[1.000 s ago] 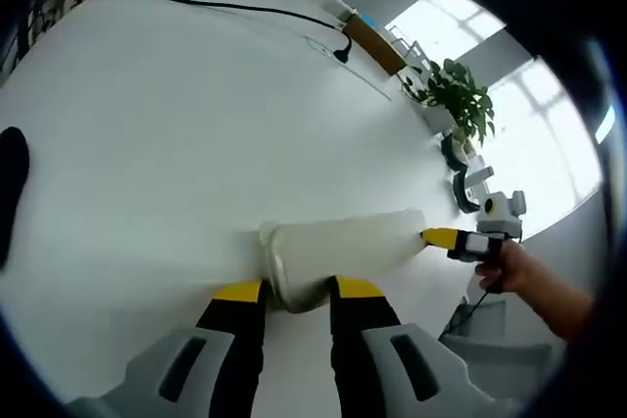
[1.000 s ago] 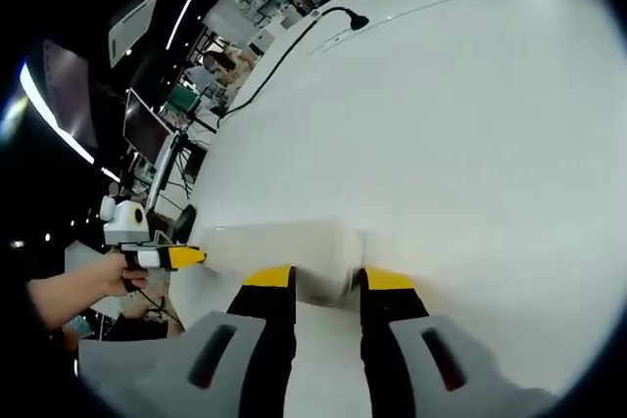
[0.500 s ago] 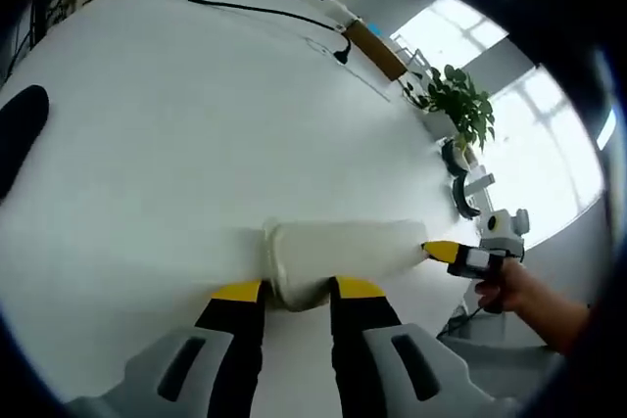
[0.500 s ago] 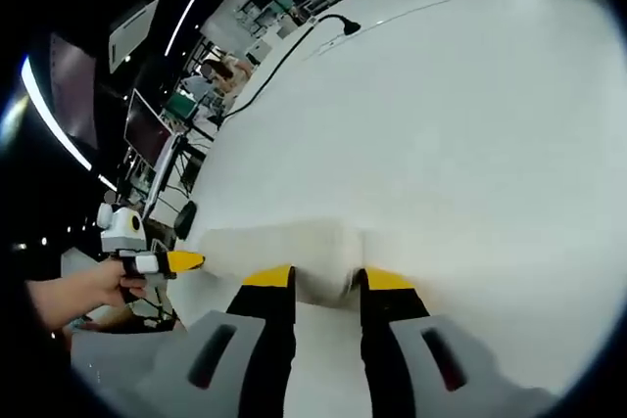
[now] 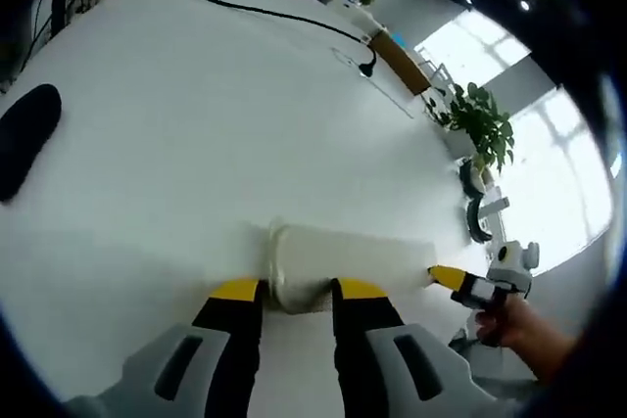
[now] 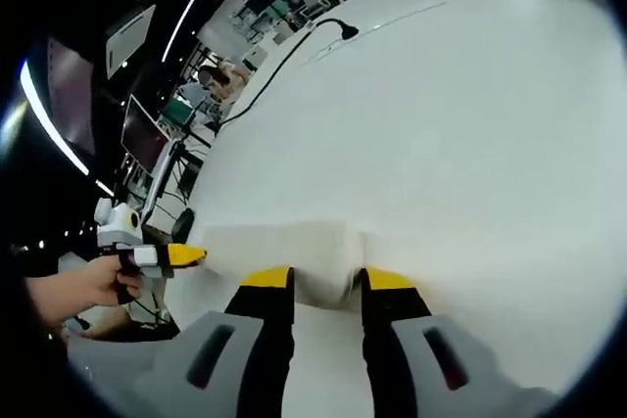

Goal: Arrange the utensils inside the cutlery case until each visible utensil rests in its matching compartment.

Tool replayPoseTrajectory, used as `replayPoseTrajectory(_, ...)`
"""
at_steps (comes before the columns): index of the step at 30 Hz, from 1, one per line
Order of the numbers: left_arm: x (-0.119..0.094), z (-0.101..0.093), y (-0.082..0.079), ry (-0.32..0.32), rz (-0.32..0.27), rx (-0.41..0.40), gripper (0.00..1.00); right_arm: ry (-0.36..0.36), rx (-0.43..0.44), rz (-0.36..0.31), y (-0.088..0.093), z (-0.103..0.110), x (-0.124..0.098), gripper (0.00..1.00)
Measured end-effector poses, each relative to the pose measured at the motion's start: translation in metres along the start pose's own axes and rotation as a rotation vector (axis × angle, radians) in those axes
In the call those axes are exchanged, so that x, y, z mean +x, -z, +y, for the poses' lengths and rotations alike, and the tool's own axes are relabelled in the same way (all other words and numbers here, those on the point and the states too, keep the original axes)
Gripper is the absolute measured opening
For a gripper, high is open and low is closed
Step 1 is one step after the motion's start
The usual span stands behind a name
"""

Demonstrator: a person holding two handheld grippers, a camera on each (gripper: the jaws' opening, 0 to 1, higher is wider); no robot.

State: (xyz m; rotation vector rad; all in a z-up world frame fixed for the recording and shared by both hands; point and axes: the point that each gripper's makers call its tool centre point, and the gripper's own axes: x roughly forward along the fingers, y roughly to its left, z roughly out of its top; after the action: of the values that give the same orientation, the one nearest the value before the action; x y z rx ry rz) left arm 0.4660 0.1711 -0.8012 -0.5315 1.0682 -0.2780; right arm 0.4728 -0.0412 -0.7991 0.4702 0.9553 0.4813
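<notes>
Right gripper [image 6: 326,281] jaws clamping cutlery case [image 6: 284,252], white table [image 6: 470,124]

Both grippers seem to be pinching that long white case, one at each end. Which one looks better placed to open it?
Hard to call. The left gripper and right gripper each clamp one end of the closed cutlery case on the white table. No utensils visible.

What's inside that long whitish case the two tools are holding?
Its contents cannot be seen. The closed, cloudy cutlery case lies on the white table, clamped at one end by the left tool and at the other by the right tool.
</notes>
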Motion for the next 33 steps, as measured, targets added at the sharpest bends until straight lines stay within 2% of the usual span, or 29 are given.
replayPoseTrajectory(1,-0.001,-0.001,-0.002,-0.008,-0.013,0.028,0.28,0.014,-0.020,-0.002,-0.001,-0.001,0.000,0.25)
replayPoseTrajectory(3,-0.003,0.001,-0.010,-0.051,-0.054,0.079,0.26,0.010,0.017,0.024,0.002,0.002,0.000,0.25)
replayPoseTrajectory(4,-0.003,0.002,-0.011,-0.065,-0.064,0.076,0.25,0.008,-0.004,0.025,0.002,0.002,0.001,0.25)
replayPoseTrajectory(5,-0.005,0.004,-0.017,-0.100,-0.101,0.061,0.27,-0.010,-0.040,0.038,0.004,0.004,0.003,0.26)
replayPoseTrajectory(6,-0.007,0.001,-0.019,-0.092,-0.106,0.079,0.33,-0.030,-0.083,0.057,0.006,0.006,0.002,0.30)
replayPoseTrajectory(7,-0.013,0.000,-0.021,-0.105,-0.119,0.061,0.37,-0.018,-0.062,0.050,0.004,0.005,0.001,0.33)
replayPoseTrajectory(8,-0.017,0.000,-0.025,-0.120,-0.146,0.058,0.40,-0.036,-0.059,0.013,-0.001,0.008,0.000,0.35)
replayPoseTrajectory(9,-0.021,-0.004,-0.028,-0.102,-0.160,0.072,0.43,-0.083,-0.031,-0.038,-0.009,0.015,-0.003,0.38)
replayPoseTrajectory(10,-0.023,-0.009,-0.028,-0.075,-0.145,0.087,0.45,-0.097,-0.015,-0.047,-0.012,0.017,-0.008,0.41)
replayPoseTrajectory(12,-0.032,-0.014,-0.032,-0.062,-0.164,0.124,0.52,-0.093,-0.072,-0.045,-0.014,0.016,-0.014,0.49)
replayPoseTrajectory(13,-0.045,-0.015,-0.042,-0.082,-0.225,0.202,0.50,-0.083,-0.095,-0.051,-0.017,0.014,-0.018,0.50)
replayPoseTrajectory(15,-0.067,-0.021,-0.059,-0.107,-0.376,0.338,0.36,-0.124,-0.118,-0.109,-0.028,0.022,-0.028,0.54)
replayPoseTrajectory(16,-0.071,-0.023,-0.058,-0.084,-0.382,0.332,0.38,-0.126,-0.148,-0.131,-0.033,0.024,-0.034,0.55)
replayPoseTrajectory(17,-0.073,-0.024,-0.051,-0.056,-0.357,0.276,0.44,-0.130,-0.187,-0.157,-0.038,0.026,-0.040,0.56)
replayPoseTrajectory(18,-0.076,-0.022,-0.048,-0.044,-0.352,0.225,0.53,-0.136,-0.262,-0.199,-0.042,0.037,-0.056,0.55)
replayPoseTrajectory(19,-0.085,-0.017,-0.051,-0.063,-0.387,0.194,0.57,-0.129,-0.298,-0.219,-0.045,0.039,-0.066,0.54)
replayPoseTrajectory(20,-0.092,-0.017,-0.053,-0.064,-0.413,0.211,0.58,-0.123,-0.340,-0.250,-0.049,0.041,-0.077,0.56)
replayPoseTrajectory(21,-0.101,-0.019,-0.057,-0.062,-0.448,0.231,0.57,-0.121,-0.356,-0.258,-0.050,0.042,-0.083,0.58)
replayPoseTrajectory(22,-0.113,-0.023,-0.057,-0.048,-0.471,0.243,0.58,-0.123,-0.344,-0.237,-0.047,0.045,-0.087,0.59)
replayPoseTrajectory(23,-0.120,-0.025,-0.055,-0.036,-0.454,0.236,0.61,-0.130,-0.360,-0.231,-0.047,0.049,-0.091,0.59)
replayPoseTrajectory(24,-0.131,-0.028,-0.053,-0.023,-0.439,0.236,0.67,-0.139,-0.431,-0.248,-0.050,0.055,-0.098,0.56)
replayPoseTrajectory(25,-0.137,-0.024,-0.054,-0.036,-0.427,0.228,0.68,-0.132,-0.478,-0.253,-0.051,0.061,-0.104,0.52)
replayPoseTrajectory(26,-0.148,-0.022,-0.050,-0.030,-0.409,0.156,0.67,-0.129,-0.551,-0.239,-0.048,0.068,-0.111,0.48)
replayPoseTrajectory(27,-0.157,-0.025,-0.055,0.007,-0.452,0.128,0.69,-0.131,-0.601,-0.229,-0.045,0.074,-0.116,0.48)
replayPoseTrajectory(28,-0.175,-0.035,-0.065,0.063,-0.546,0.130,0.72,-0.113,-0.660,-0.235,-0.045,0.079,-0.122,0.51)
replayPoseTrajectory(29,-0.185,-0.037,-0.066,0.071,-0.582,0.128,0.76,-0.111,-0.700,-0.244,-0.044,0.085,-0.127,0.56)
replayPoseTrajectory(30,-0.196,-0.037,-0.061,0.049,-0.565,0.146,0.80,-0.125,-0.745,-0.275,-0.046,0.094,-0.133,0.58)
replayPoseTrajectory(32,-0.217,-0.048,-0.063,0.029,-0.621,0.268,0.84,-0.152,-0.780,-0.289,-0.046,0.106,-0.142,0.57)
replayPoseTrajectory(33,-0.227,-0.055,-0.063,0.024,-0.640,0.323,0.83,-0.148,-0.811,-0.308,-0.048,0.113,-0.151,0.56)
